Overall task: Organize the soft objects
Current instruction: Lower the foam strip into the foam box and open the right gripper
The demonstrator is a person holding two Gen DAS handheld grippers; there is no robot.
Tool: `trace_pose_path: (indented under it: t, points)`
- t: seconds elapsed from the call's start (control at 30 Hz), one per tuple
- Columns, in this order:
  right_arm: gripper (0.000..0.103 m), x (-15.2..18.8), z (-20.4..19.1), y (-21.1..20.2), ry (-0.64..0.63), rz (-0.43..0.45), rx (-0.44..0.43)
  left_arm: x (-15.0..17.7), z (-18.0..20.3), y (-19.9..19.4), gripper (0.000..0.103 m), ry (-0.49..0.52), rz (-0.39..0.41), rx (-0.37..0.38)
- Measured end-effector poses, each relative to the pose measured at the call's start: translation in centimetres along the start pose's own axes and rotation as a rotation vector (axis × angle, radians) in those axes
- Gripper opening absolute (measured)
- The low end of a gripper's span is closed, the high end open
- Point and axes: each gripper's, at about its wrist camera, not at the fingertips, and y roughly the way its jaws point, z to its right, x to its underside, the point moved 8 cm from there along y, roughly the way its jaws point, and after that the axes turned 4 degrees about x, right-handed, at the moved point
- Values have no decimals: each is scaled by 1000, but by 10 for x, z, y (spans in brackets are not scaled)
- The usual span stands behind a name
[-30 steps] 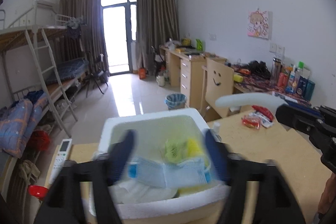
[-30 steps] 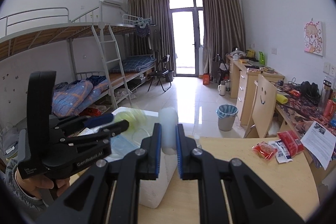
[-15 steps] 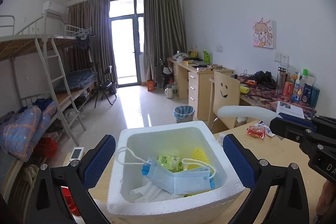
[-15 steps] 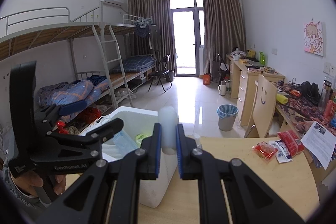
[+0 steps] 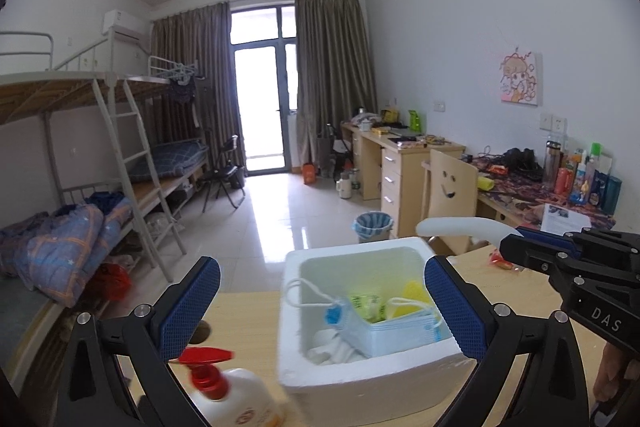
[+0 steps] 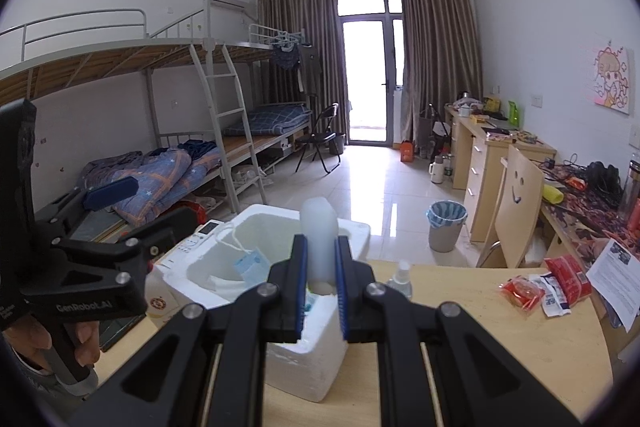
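Note:
A white foam box point(image 5: 360, 375) stands on the wooden table point(image 5: 248, 311). It holds a blue face mask point(image 5: 392, 331), a green packet point(image 5: 366, 305), a yellow item point(image 5: 414, 291) and white cloth point(image 5: 328, 345). My left gripper point(image 5: 320, 311) is open and empty, raised just in front of the box. My right gripper point(image 6: 320, 259) is shut on a soft white oblong object point(image 6: 318, 231) and holds it above the box's near edge point(image 6: 308, 351). That object also shows in the left wrist view point(image 5: 456, 227), right of the box.
A white spray bottle with a red trigger point(image 5: 224, 395) stands left of the box. A remote control point(image 6: 196, 239) lies beyond the box. A small clear spray bottle point(image 6: 400, 277) and red snack packets point(image 6: 540, 287) lie on the table's right. A chair point(image 6: 516, 203) stands behind.
My left gripper opened, let the blue mask drop into the box, then rose and drew back to the left. The right gripper held still with the white object.

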Motion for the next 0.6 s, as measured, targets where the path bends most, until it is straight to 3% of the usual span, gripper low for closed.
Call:
trace_pose_path:
  t: [0.6]
  points:
    - [16,-2,-42,36,-55,-36,-73,4,-46,-20,102,-51,16,-50]
